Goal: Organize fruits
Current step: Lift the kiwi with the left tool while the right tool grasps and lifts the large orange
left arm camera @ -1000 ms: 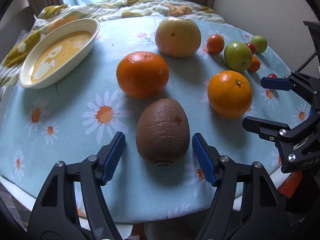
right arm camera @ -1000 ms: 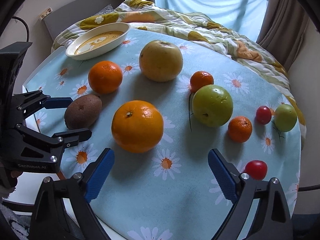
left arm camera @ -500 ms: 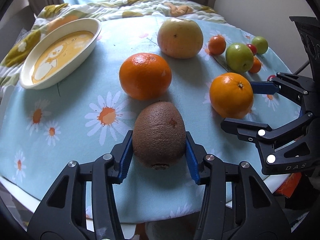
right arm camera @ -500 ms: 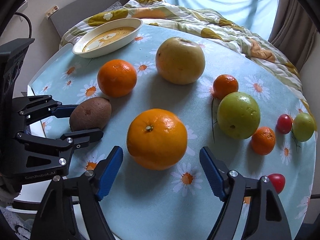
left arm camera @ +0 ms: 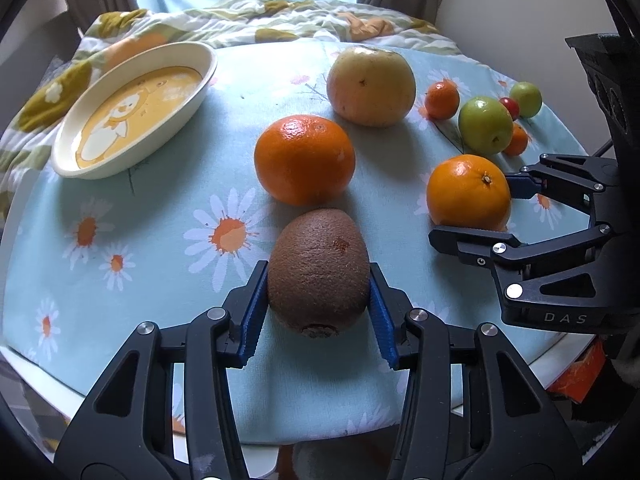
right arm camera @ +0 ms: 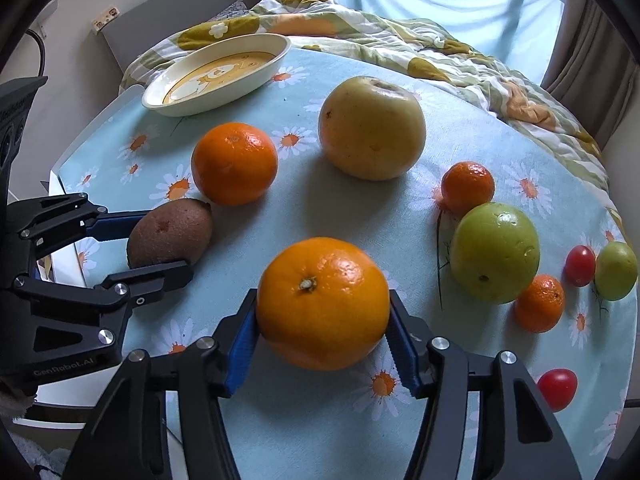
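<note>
Closing since before, left tool (left arm camera: 318, 300) clamps kiwi (left arm camera: 319, 271), right tool (right arm camera: 322, 340) clamps orange (right arm camera: 322, 303).

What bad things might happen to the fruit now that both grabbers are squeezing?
The left gripper pinches only the kiwi's near end, so it may slip out when lifted. The right gripper is closing on the round orange, which could roll or pop free. The cherry tomato sits near the table edge; a bump might knock it off.
</note>
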